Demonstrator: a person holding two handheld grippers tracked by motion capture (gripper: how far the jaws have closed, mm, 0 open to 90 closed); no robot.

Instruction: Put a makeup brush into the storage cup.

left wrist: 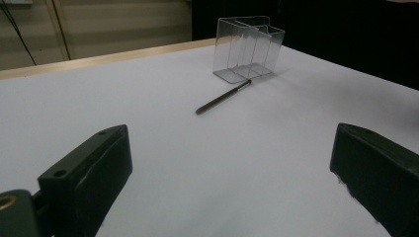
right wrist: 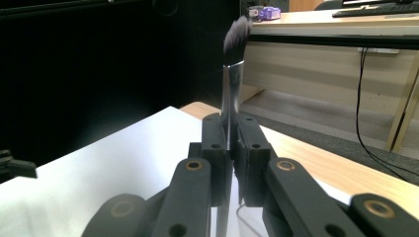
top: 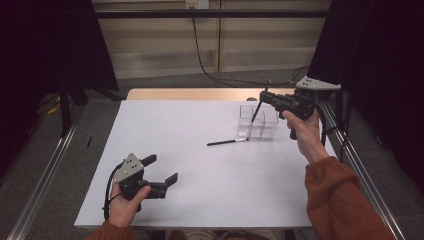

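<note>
right gripper (top: 265, 98): jaws pinching makeup brush (right wrist: 232, 74) upright, bristles up, handle angling down into clear organizer (top: 257, 121) at far right, likely for slotting | second brush (top: 227, 142) lies on surface (top: 200, 170) just left of organizer | left gripper (top: 161, 170): jaws spread, idle near left

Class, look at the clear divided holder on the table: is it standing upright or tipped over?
Upright. The clear holder rests on its base on the white table, open compartments facing up, walls vertical; a thin pencil lies beside it.

You're in a lab recording bay: black curtains (top: 45, 45), rail frame (top: 45, 170), white test table (top: 200, 185), office desks (right wrist: 346, 19) behind.
</note>
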